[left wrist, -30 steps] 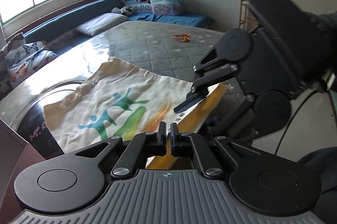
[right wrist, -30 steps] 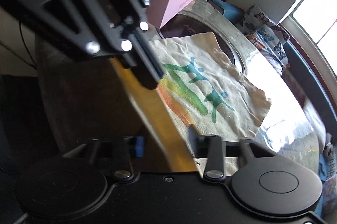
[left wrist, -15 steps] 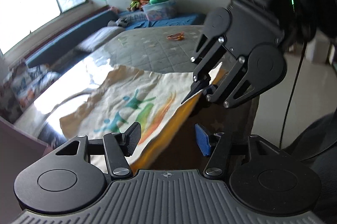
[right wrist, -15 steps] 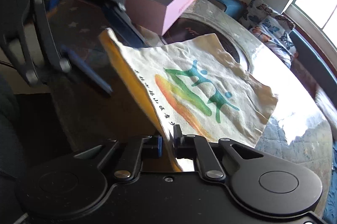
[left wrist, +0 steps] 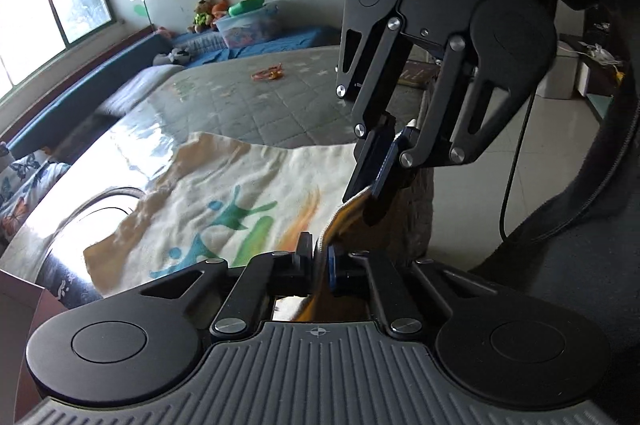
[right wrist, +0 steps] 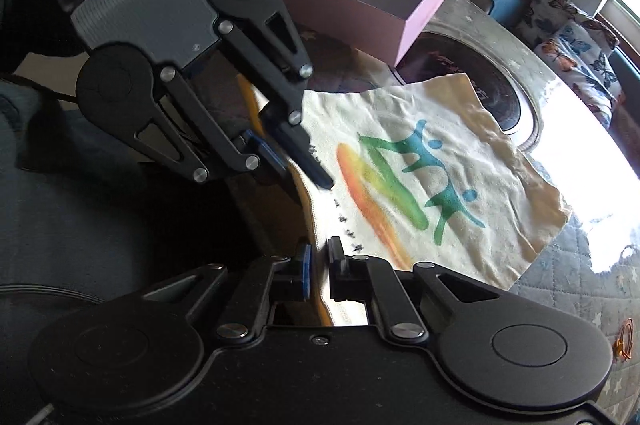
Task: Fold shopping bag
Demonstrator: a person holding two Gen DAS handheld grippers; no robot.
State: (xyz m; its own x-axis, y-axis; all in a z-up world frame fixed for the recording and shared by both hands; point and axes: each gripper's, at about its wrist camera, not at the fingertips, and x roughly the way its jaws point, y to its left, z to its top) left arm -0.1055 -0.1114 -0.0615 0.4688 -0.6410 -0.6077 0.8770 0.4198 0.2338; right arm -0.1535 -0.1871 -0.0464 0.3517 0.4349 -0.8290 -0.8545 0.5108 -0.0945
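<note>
Pinching the shopping bag (right wrist: 420, 161) edge with the left gripper (left wrist: 318, 255), clamped tight. Gripping the same raised edge beside it with the right gripper (right wrist: 318, 259), likewise clamped.

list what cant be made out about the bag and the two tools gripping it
- Shopping bag near edge: in the right wrist view it runs down behind the right tool, so the cloth there is hidden.
- The bag's handles: not clearly seen in either view; the left tool and the tool bodies cover that edge.
- Small dark print along the bag's edge: too small to read.
- Pink box: its top edge is cut off by the frame.
</note>
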